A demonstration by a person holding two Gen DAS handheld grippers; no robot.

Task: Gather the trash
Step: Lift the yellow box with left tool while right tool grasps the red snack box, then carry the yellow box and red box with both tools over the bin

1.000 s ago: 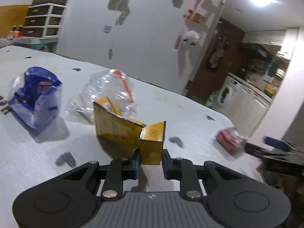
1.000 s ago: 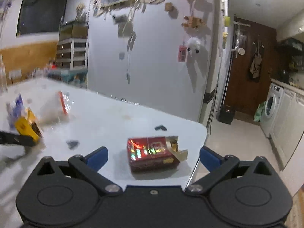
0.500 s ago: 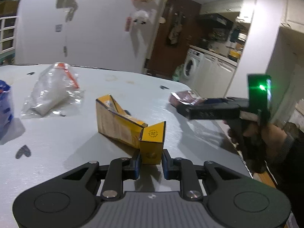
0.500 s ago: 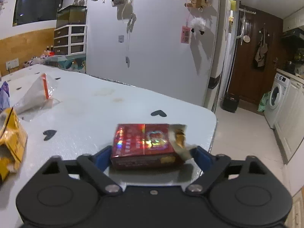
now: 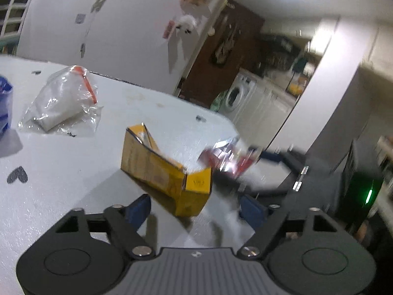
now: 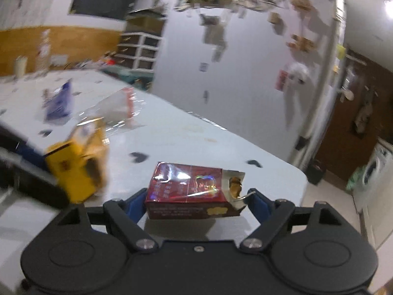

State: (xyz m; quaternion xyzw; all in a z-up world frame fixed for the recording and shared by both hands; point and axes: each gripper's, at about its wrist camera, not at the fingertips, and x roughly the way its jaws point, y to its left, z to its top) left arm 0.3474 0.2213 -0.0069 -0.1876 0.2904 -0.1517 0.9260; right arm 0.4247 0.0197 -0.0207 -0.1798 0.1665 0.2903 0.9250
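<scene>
Home kitchen: washing machine (image 5: 233,97), cabinets.

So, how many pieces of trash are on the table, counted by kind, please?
Cardboard boxes: 2, the yellow box and the red box
Plastic bags: 2, the clear bag and the blue bag
Total: 4

From my seat I saw a white bench (image 6: 196,137) dotted with dark heart shapes (image 5: 16,175). Behind it stood a pale wall (image 6: 245,56) hung with small ornaments and notes. A washing machine (image 5: 234,98) sat by a dark wooden door (image 5: 221,56), and a white drawer unit (image 6: 140,49) stood further back, against wood panelling (image 6: 59,46).
</scene>
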